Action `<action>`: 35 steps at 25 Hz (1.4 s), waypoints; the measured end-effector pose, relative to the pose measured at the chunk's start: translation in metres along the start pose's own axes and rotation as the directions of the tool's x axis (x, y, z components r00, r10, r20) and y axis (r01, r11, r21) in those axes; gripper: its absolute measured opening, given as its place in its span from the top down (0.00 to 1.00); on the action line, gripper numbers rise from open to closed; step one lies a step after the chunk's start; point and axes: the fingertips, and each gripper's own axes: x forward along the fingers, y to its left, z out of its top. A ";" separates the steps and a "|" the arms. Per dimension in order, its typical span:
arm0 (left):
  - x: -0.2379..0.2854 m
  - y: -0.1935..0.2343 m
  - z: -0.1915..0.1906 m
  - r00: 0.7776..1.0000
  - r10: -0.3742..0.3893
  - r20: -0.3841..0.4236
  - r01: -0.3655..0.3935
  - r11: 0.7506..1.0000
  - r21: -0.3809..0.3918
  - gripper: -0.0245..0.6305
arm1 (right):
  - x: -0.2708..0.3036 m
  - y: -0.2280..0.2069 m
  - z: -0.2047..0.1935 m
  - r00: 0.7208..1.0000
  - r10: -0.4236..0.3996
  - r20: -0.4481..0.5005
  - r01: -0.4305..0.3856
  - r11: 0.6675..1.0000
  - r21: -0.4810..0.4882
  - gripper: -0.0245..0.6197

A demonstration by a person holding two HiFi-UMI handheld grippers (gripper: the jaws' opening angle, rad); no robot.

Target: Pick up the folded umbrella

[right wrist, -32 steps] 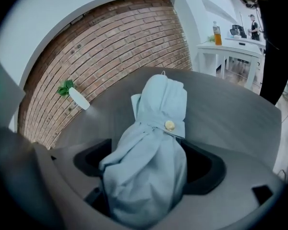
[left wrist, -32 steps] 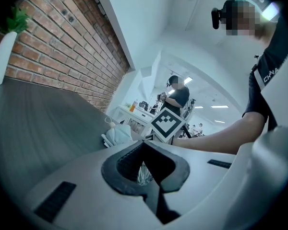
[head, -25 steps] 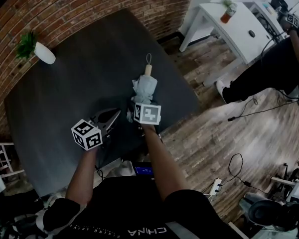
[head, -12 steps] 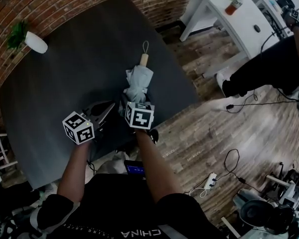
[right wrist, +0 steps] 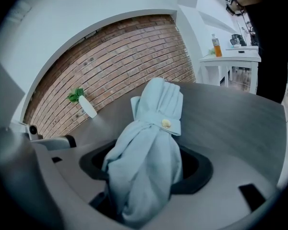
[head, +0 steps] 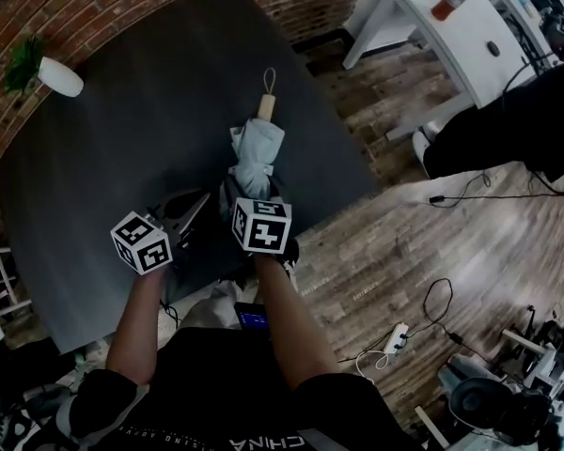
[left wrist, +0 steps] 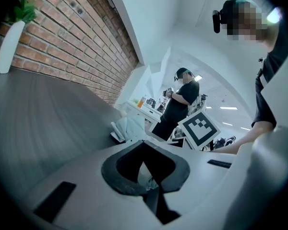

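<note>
Right gripper view: folded umbrella point(right wrist: 156, 104) lay on the dark desk point(right wrist: 230, 123), lower end between the right gripper's point(right wrist: 146, 169) closing jaws, not yet clamped. Left gripper point(left wrist: 144, 147) alongside, jaws together, empty.

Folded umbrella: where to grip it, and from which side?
Probably grip the umbrella at its fabric's near end, short of the button strap, coming from the person's side along its length; the wooden handle points away. The right gripper straddles that spot, jaws closing.

Umbrella point(head: 257, 153) on table point(head: 122, 139), toward near-right edge; vase point(head: 59, 77) at far-left corner
</note>
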 end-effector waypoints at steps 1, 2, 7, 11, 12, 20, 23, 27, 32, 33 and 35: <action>0.001 0.000 0.000 1.000 0.003 0.001 -0.003 1.000 -0.002 0.96 | -0.001 0.001 0.001 1.000 0.006 0.007 -0.006 1.000 -0.002 0.45; 0.001 0.000 -0.001 1.000 0.006 0.002 -0.006 1.000 -0.003 0.96 | -0.003 0.001 0.002 1.000 0.010 0.014 -0.010 1.000 -0.005 0.45; 0.000 0.000 0.001 1.000 0.018 0.009 -0.018 1.000 -0.004 0.96 | -0.011 0.004 0.005 0.998 0.035 0.050 -0.034 0.999 -0.022 0.46; -0.005 -0.001 0.005 0.999 0.023 0.023 -0.023 1.000 0.002 0.96 | -0.019 0.008 0.010 0.996 0.053 0.070 -0.053 0.999 -0.007 0.47; -0.007 -0.001 0.007 0.999 0.023 0.027 -0.023 1.000 0.004 0.96 | -0.021 0.010 0.012 0.995 0.056 0.078 -0.056 0.998 -0.006 0.47; -0.026 -0.012 0.026 0.997 0.000 0.073 -0.003 0.999 0.041 0.96 | -0.050 0.028 0.041 0.982 0.078 0.172 -0.073 0.997 -0.036 0.47; -0.036 -0.021 0.038 0.995 -0.022 0.097 0.016 0.998 0.065 0.96 | -0.068 0.040 0.062 0.971 0.085 0.224 -0.068 0.994 -0.083 0.47; -0.051 -0.034 0.060 0.989 -0.052 0.136 0.038 0.994 0.105 0.96 | -0.096 0.064 0.095 0.950 0.106 0.293 -0.061 0.985 -0.160 0.47; -0.071 -0.054 0.085 0.978 -0.092 0.187 0.063 0.986 0.156 0.96 | -0.134 0.094 0.127 0.921 0.128 0.369 -0.036 0.969 -0.245 0.47; -0.074 -0.059 0.089 0.975 -0.101 0.197 0.069 0.984 0.165 0.96 | -0.143 0.099 0.132 0.914 0.132 0.384 -0.031 0.966 -0.257 0.47; -0.079 -0.071 0.096 0.969 -0.123 0.212 0.084 0.980 0.183 0.96 | -0.158 0.108 0.139 0.901 0.138 0.412 -0.021 0.961 -0.277 0.47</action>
